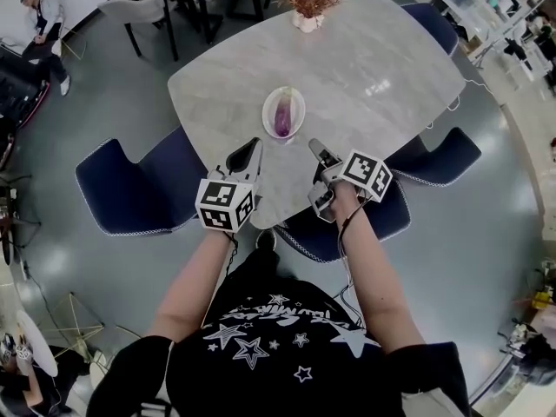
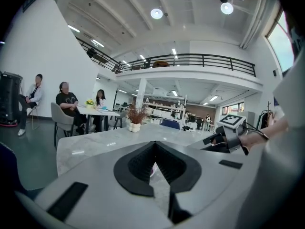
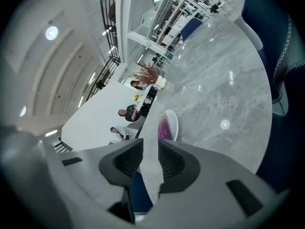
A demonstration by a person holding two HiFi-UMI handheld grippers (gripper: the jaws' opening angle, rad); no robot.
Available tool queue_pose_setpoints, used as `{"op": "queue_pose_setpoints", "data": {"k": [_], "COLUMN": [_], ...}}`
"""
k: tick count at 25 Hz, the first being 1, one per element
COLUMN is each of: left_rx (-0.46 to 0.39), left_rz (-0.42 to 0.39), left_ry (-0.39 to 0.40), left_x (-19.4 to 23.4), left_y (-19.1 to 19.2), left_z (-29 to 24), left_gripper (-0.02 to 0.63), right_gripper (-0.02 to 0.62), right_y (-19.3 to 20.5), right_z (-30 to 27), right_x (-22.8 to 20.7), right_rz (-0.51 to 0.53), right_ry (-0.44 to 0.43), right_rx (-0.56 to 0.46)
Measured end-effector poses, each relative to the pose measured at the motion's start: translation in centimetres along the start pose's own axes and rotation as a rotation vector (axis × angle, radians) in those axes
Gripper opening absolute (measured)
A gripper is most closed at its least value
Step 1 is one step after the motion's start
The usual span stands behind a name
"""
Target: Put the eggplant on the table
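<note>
The left gripper [image 1: 250, 150] is clenched, its tips meeting on nothing. The right gripper [image 1: 316, 148] is released, with a narrow slot between its jaws and only tabletop showing through. Both hang over the near edge of the table [image 1: 373, 68], side by side and apart. Just ahead of them, between their two lines, sits the plate [image 1: 298, 101] with the eggplant [image 1: 283, 114] in it. The eggplant is glossy purple, paler at the far end, and lies lengthwise, pointing away from the tips. Bare marble lies to either side of the plate and beyond it. At the far edge, well away, stands a vase [image 1: 306, 17] of dried stems. Blue chairs [image 1: 130, 189] flank the grippers below the table edge, on a shiny grey floor [image 1: 486, 259].
</note>
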State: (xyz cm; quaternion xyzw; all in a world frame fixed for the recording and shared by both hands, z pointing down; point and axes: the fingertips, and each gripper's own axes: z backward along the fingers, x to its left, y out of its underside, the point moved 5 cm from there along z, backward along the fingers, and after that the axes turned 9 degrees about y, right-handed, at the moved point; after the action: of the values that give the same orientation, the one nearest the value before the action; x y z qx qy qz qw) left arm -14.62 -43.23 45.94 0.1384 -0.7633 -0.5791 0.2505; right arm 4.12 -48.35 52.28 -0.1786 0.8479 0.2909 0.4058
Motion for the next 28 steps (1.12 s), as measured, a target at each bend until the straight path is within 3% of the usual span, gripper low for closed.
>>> {"op": "queue_pose_setpoints", "data": {"k": [6,12,16,18,28], "left_rx": [-0.037,-0.076,-0.077,-0.075,-0.053], "left_rz": [-0.027,-0.048,-0.073,-0.08,-0.065], "left_ry": [0.003,-0.002,-0.016,-0.023,-0.031], "left_x": [-5.6,-11.7,-15.4,-17.1,-21.0], "left_y": [-0.9,-1.1,-0.6,-0.2,1.9], "left_z": [3.4,7.6,10.1,11.5,15.9], "left_gripper": [0.008,0.008,0.008,0.008,0.008], "right_gripper": [0.101,0.101,0.099,0.052,0.023], "right_y": [2.0,4.5,6.3,7.4,12.2], "right_z": [6.3,13.7,17.6,19.2,24.0], "right_x": [2.4,4.8,4.6,4.1,4.8], "right_rz": [0.066,0.286,0.325,0.332,0.482], "right_ry": [-0.083,-0.144,-0.186,-0.192,-0.216], "right_rx": [-0.01,-0.054,-0.064,-0.06,-0.083]}}
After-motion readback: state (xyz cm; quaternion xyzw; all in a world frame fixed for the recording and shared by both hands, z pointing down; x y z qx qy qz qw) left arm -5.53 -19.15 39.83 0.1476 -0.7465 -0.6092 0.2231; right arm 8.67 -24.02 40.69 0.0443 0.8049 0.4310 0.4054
